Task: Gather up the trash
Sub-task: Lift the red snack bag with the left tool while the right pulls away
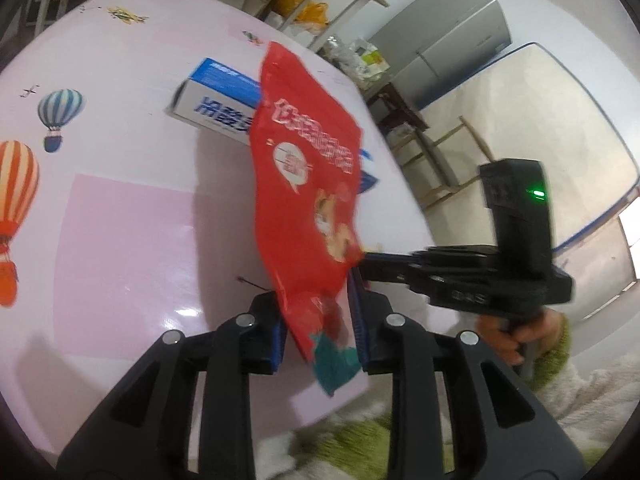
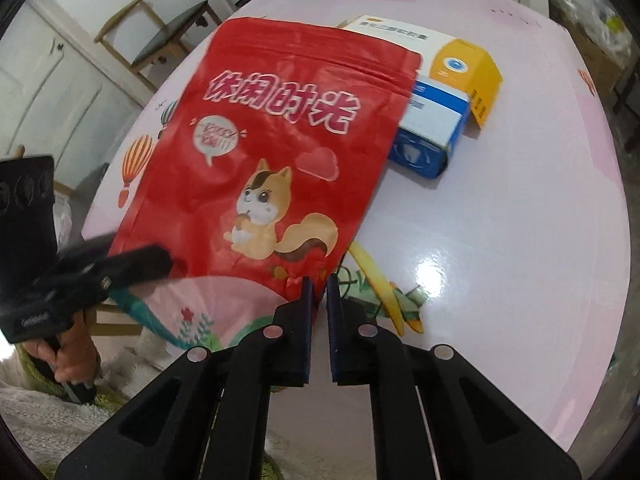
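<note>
Flat red foil snack pouch with squirrel print [image 2: 276, 152] hangs above worktop, lower edge pinched in my clenched right tool [image 2: 319, 304]. Left tool [image 1: 318, 320] straddles it, loosened.

Risk: thin one-corner grip, pouch slips or twists free.

Glossy pink balloon-print worktop [image 2: 520, 240]; blue-white carton [image 2: 432, 136], yellow carton [image 2: 468, 68] behind. Cluttered room: chair, grey fridge [image 1: 448, 44].

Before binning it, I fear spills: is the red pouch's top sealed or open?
Looks sealed: the red pouch shows a flat, unbroken top edge. Contents cannot be told.
</note>
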